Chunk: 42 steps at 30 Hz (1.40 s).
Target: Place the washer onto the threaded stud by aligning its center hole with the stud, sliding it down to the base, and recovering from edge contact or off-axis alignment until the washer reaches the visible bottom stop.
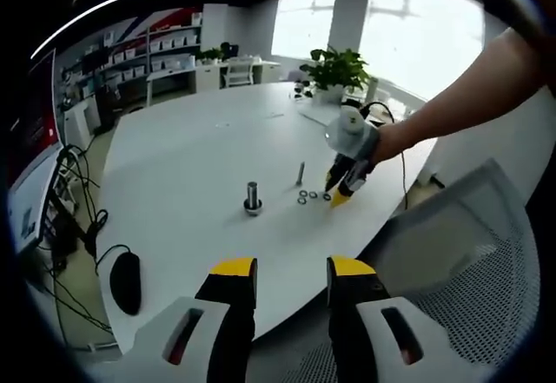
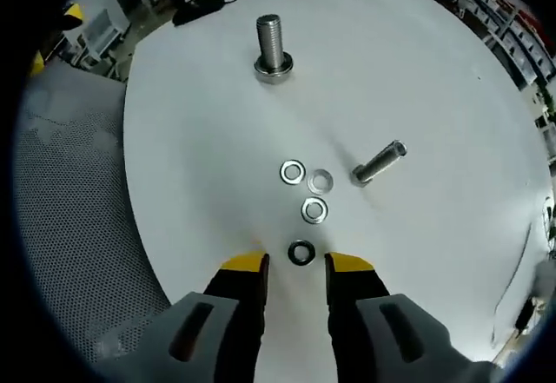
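Observation:
An upright threaded stud (image 2: 273, 46) stands on a wide base on the white table (image 2: 434, 70), far ahead of my right gripper (image 2: 298, 264). That gripper is open and low over the table. A dark washer (image 2: 301, 253) lies flat just ahead of the gap between its yellow fingertips (image 2: 246, 264). Three silvery washers (image 2: 314, 210) lie a little beyond it. In the left gripper view the stud (image 1: 253, 198) stands mid-table, the washers (image 1: 314, 196) lie to its right, and the right gripper (image 1: 340, 197) points down at them. My left gripper (image 1: 291, 270) is open, off the table's near edge.
A second bolt (image 2: 379, 162) lies on its side right of the washers. A black mouse (image 1: 126, 280) sits near the table's left edge, with cables beyond. A mesh chair (image 1: 469, 279) stands below the table edge. A potted plant (image 1: 334, 69) is at the far side.

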Each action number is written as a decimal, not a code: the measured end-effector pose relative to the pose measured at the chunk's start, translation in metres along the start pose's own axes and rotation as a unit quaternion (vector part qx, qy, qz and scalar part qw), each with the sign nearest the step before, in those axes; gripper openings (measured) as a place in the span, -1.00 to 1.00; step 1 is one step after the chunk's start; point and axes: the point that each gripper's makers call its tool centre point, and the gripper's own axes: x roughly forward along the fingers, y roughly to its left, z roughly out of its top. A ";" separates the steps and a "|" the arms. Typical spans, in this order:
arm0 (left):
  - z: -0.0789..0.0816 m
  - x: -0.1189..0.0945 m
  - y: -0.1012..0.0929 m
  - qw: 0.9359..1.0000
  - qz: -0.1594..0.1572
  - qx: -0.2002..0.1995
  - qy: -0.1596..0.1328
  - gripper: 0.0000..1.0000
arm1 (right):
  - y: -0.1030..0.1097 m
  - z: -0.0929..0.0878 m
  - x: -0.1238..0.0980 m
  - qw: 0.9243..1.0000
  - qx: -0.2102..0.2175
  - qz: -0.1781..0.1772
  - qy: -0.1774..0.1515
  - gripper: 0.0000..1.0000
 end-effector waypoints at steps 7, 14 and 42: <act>0.000 0.000 0.000 1.000 0.003 0.001 0.002 -0.40 | 0.003 -0.002 -0.003 1.000 -0.009 0.003 0.030 -0.54; -0.001 0.000 0.002 1.000 0.006 0.002 0.003 -0.40 | 0.001 -0.002 -0.002 0.999 -0.015 0.000 0.050 -0.59; -0.003 -0.001 0.001 1.000 0.003 0.000 0.008 -0.42 | 0.000 0.000 0.000 0.991 0.030 -0.037 0.122 -0.70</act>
